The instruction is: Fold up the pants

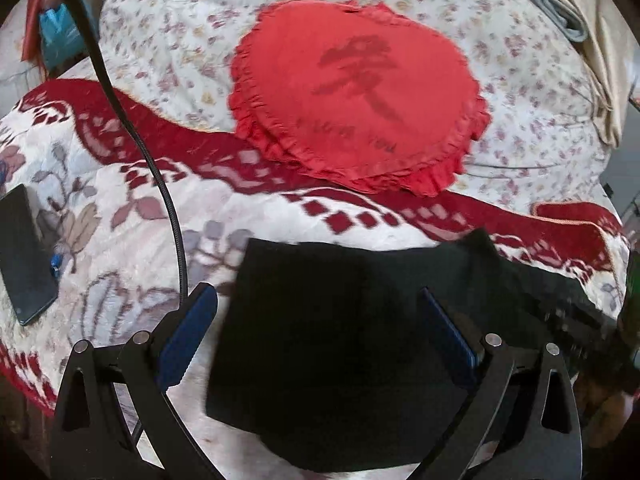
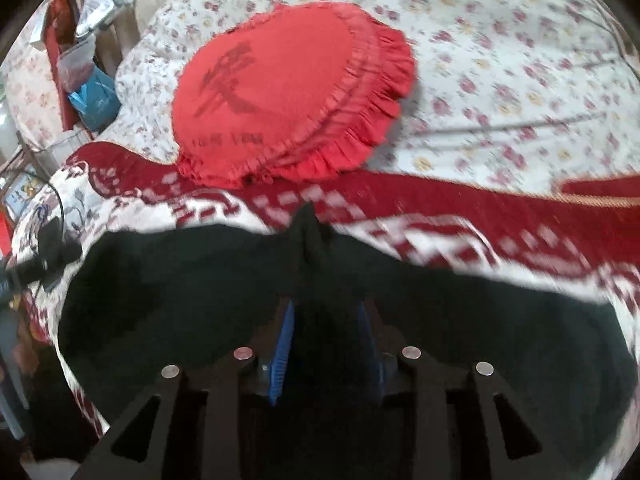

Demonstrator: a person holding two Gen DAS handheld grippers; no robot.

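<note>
On the bed's red-and-white patterned blanket [image 1: 120, 200], black fabric pants [image 1: 328, 320] partly folded, left gripper [image 1: 320, 320] spread wide and released over them, right gripper [image 2: 326, 320] clenched on a raised bunch of pants cloth, red frilly heart-shaped cushion [image 2: 280, 92] just behind, dark phone [image 1: 24, 256] off to the side

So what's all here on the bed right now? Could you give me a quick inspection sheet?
Surface: bed with a red-and-white patterned blanket over a floral sheet.
Job's things: black pants lying partly folded on the blanket.
Clutter: red frilled cushion; dark phone at the blanket's edge.
Grippers: left gripper open above the pants; right gripper has a bunch of the black fabric between its blue pads.
Cables: black cable trailing across the blanket.
Surroundings: bags and boxes beside the bed; beige curtain.
</note>
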